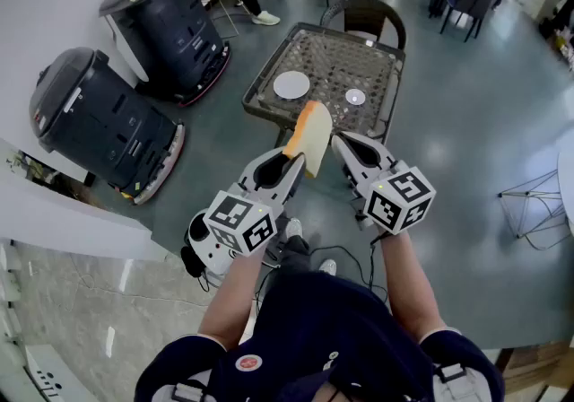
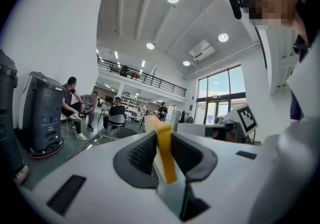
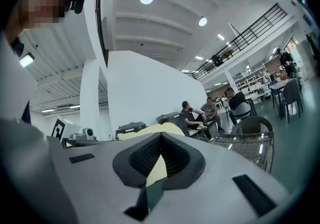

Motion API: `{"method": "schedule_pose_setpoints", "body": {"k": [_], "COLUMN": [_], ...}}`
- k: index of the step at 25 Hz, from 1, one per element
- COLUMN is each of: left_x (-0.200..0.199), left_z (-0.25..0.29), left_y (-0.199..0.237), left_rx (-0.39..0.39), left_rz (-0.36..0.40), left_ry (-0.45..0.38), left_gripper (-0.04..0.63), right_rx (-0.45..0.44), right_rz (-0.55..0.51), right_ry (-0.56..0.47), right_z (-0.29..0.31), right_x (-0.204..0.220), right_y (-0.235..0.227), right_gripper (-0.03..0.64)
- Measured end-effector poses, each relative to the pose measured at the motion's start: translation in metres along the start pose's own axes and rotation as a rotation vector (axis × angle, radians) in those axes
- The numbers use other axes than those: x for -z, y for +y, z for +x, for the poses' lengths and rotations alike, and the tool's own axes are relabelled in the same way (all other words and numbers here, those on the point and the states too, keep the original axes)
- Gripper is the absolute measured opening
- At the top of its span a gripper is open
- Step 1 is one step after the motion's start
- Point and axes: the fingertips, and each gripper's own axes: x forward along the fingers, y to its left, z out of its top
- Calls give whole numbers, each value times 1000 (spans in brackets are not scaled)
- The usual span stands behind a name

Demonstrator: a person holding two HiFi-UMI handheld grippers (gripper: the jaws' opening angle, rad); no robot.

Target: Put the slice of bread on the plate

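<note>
The left claw (image 1: 289, 161) is pinched on the bottom of the bread (image 1: 311, 133); the slice stands tall in the air; the right claw (image 1: 348, 147) is closed, just beside it; the plate (image 1: 291, 84) lies ahead, a bit left, near the table (image 1: 368, 59) edge; the way there looks open; big black machines (image 1: 134, 77) stand well off left

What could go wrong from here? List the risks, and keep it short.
1. The left gripper and the right gripper both seem to pinch the same slice of bread. If they drift apart, the soft slice may tear.
2. The slice is held over the floor, short of the wicker table that carries the white plate. A slip would likely drop it there.
</note>
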Motion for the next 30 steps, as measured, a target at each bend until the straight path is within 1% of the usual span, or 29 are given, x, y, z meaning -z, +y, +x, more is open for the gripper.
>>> {"method": "schedule_pose_setpoints", "body": {"k": [16,22,26,30], "left_x": [-2,-6,-2,-2], "left_z": [2,15,27,40], "left_y": [-4,-3,-1,11], "left_rx": [1,0,5,5], "left_rz": [5,9,13,10], "left_ry": [-15,-18,-13,-7], "left_gripper": [92,92,92,92], "right_rx": [-14,-18,-13,-6], "right_rz": [-2,-21,-17,-12], "right_ry": [-19,-19,-30,-26], "right_z": [-4,0,2,12], "right_x": [-5,-14,-16,-16], "right_y": [-2,-14,-27,-41], "right_gripper": [6,6,6,6]}}
